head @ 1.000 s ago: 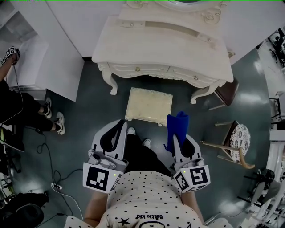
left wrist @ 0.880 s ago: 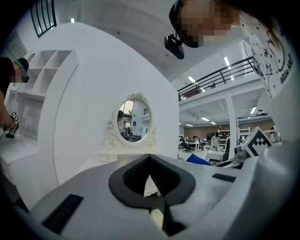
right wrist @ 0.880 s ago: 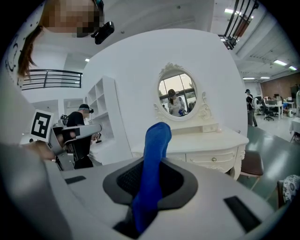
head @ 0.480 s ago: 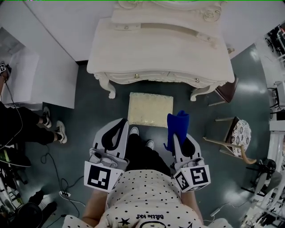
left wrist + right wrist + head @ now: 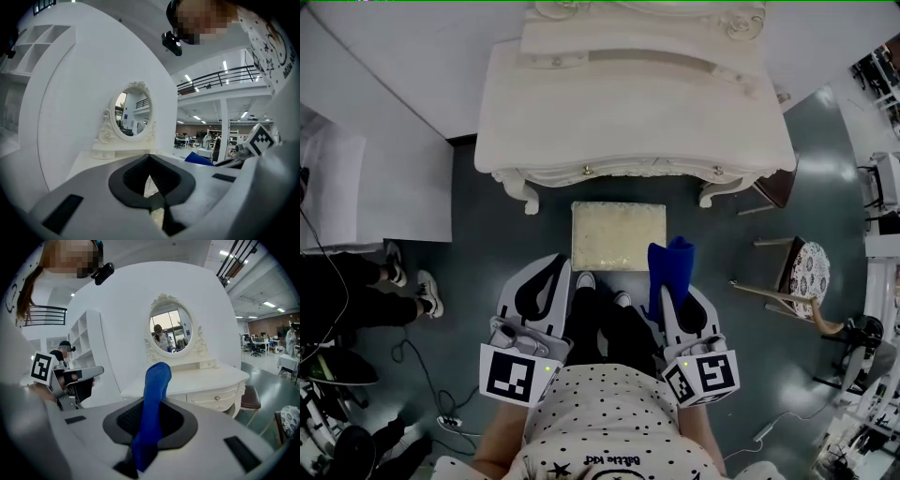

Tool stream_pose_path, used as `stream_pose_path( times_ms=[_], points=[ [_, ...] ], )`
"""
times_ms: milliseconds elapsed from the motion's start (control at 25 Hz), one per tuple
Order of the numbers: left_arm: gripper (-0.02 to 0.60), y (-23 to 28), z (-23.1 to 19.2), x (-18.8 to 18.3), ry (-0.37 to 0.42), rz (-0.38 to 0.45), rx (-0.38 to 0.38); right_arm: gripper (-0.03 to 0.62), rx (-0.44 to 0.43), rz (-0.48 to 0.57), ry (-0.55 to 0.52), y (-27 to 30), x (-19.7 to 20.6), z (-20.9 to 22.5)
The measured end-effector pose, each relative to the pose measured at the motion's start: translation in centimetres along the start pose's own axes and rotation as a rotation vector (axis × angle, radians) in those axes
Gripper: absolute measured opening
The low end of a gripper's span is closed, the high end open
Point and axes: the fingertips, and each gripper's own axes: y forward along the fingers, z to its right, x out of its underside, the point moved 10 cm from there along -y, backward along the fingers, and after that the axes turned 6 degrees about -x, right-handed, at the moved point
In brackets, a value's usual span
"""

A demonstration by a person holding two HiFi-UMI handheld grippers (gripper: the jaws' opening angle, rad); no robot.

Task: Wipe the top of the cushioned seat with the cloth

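The white dressing table stands far from us, with the cushioned seat just in front of it, beyond our feet. We hold both tools level at our waist, short of the seat. The left gripper is clenched on nothing, while the right gripper pinches the blue cloth upright, ready, we judge, to wipe.

Polka-dot shirt, 6 o'clock in head view: one line of small inverted print, roughly "Bettie kid"; first word uncertain. Nothing else legible.
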Motion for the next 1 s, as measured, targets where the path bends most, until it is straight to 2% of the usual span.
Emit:
stream_pose_path(
  times_ms=[200,440,640,1000],
  points=[
    [-0.002,0.3,-0.4,0.3,-0.018,-0.013,-0.005,0.069,0.006,-0.005,-0.001,0.5,-0.2,0.0],
    [-0.002,0.6,-0.1,0.7,0.007,-0.031,-0.008,0.069,0.007,-0.013,-0.001,0.6,-0.5,0.8],
    [-0.002,1.2,0.7,0.8,-0.028,-0.039,-0.028,0.069,-0.002,-0.024,-0.004,0.8,-0.8,2.0],
    [-0.002,4.2,0.3,2.9,0.019,-0.035,-0.034,0.069,-0.013,-0.079,-0.029,2.7,0.7,5.4]
  ],
)
